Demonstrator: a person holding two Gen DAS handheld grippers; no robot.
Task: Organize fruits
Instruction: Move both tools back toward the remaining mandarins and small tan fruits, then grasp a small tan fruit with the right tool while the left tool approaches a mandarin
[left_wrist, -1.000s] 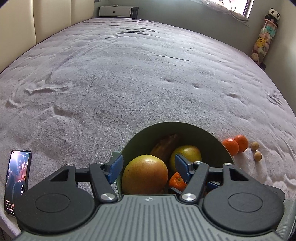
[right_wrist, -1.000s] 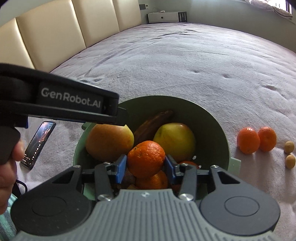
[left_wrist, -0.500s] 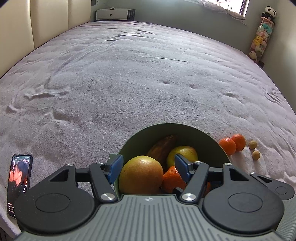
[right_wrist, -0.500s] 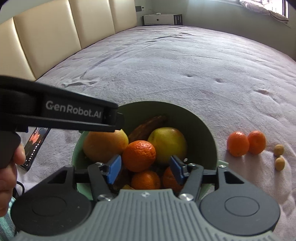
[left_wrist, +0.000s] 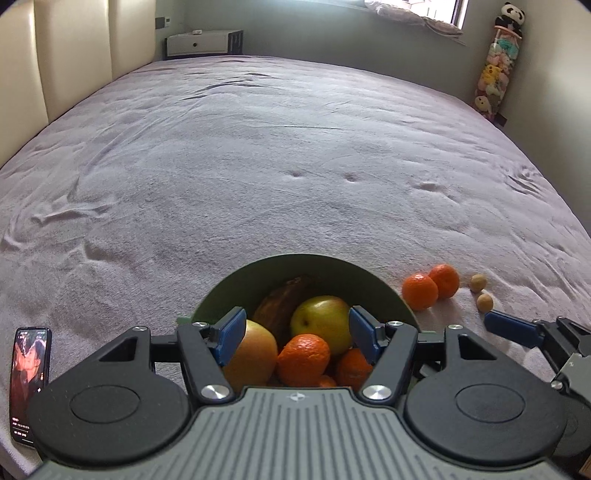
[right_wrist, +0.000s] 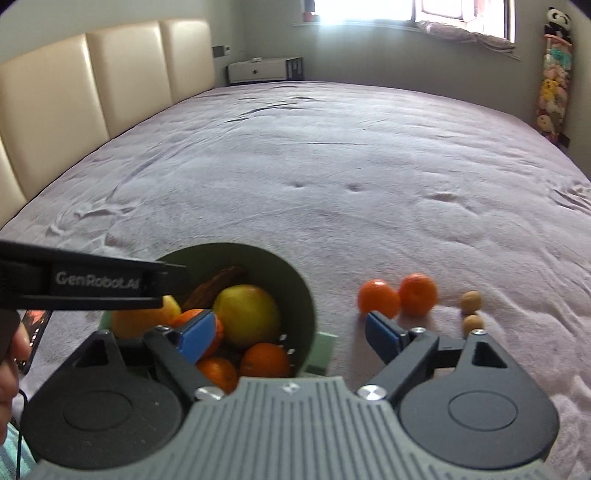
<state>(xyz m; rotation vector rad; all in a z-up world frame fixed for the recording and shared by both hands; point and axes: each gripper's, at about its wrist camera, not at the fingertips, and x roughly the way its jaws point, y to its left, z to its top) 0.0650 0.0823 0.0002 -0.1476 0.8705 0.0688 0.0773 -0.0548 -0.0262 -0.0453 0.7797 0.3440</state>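
A green bowl (left_wrist: 306, 264) (right_wrist: 295, 280) on the bed holds a large yellow-orange fruit (left_wrist: 255, 350), an apple (left_wrist: 321, 321) (right_wrist: 247, 314), a brown banana (left_wrist: 280, 302) and several mandarins (left_wrist: 303, 358). My left gripper (left_wrist: 297, 334) hangs open over the bowl's near side, its pads clear of the fruit. My right gripper (right_wrist: 290, 325) is above the bowl's right rim with its jaws opening and nothing between them. Right of the bowl lie two mandarins (left_wrist: 419, 291) (right_wrist: 378, 299) and two small brown longans (left_wrist: 484, 302) (right_wrist: 471, 299).
A phone (left_wrist: 29, 380) with a lit screen lies at the bed's near left edge. A hand (right_wrist: 7, 362) holds the left gripper's handle. A padded headboard (right_wrist: 92, 92) runs along the left, and a hanging toy rack (left_wrist: 495, 74) is at the far right.
The right gripper let go of the mandarin it held, which now lies in the bowl. Its jaws spread wide and it drew back to the right. The left gripper backed off slightly.
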